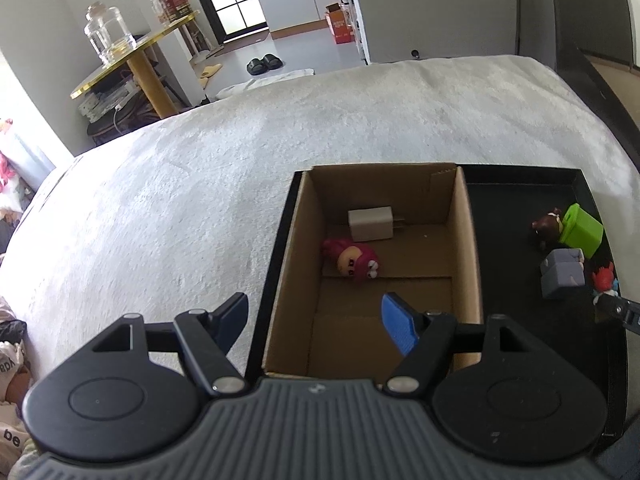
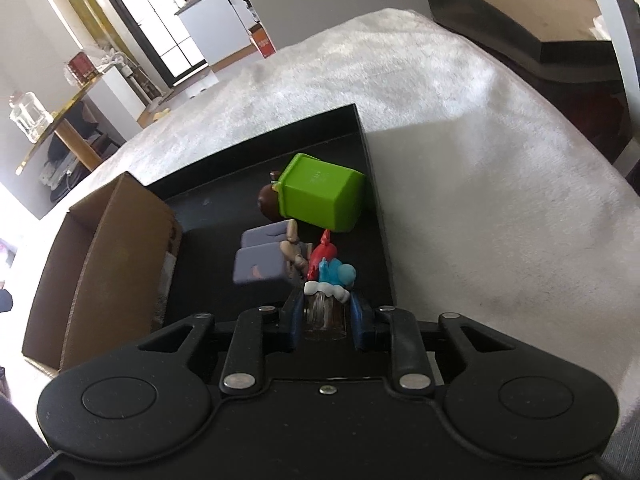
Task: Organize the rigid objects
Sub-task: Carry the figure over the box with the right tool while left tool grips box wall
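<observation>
My left gripper (image 1: 316,320) is open above the near end of a cardboard box (image 1: 294,248); nothing sits between its blue pads. Inside the box lie a white charger (image 1: 370,223) and a red doll (image 1: 352,262). My right gripper (image 2: 325,314) is shut on a small red and blue figurine on a clear base (image 2: 330,272), above the black tray (image 2: 256,148). On the tray rest a green cup on its side (image 2: 324,198), a brown toy (image 2: 267,202) behind it and a grey block figure (image 2: 262,258). The left wrist view shows the same figurine (image 1: 605,276) at the tray's right edge.
The tray and box sit on a white fuzzy cover (image 1: 280,128). Beyond it stands a gold-edged side table (image 1: 132,56) with a glass jar (image 1: 106,34). A dark wooden frame (image 2: 540,20) lies past the cover's far right. Open cover spreads left of the box.
</observation>
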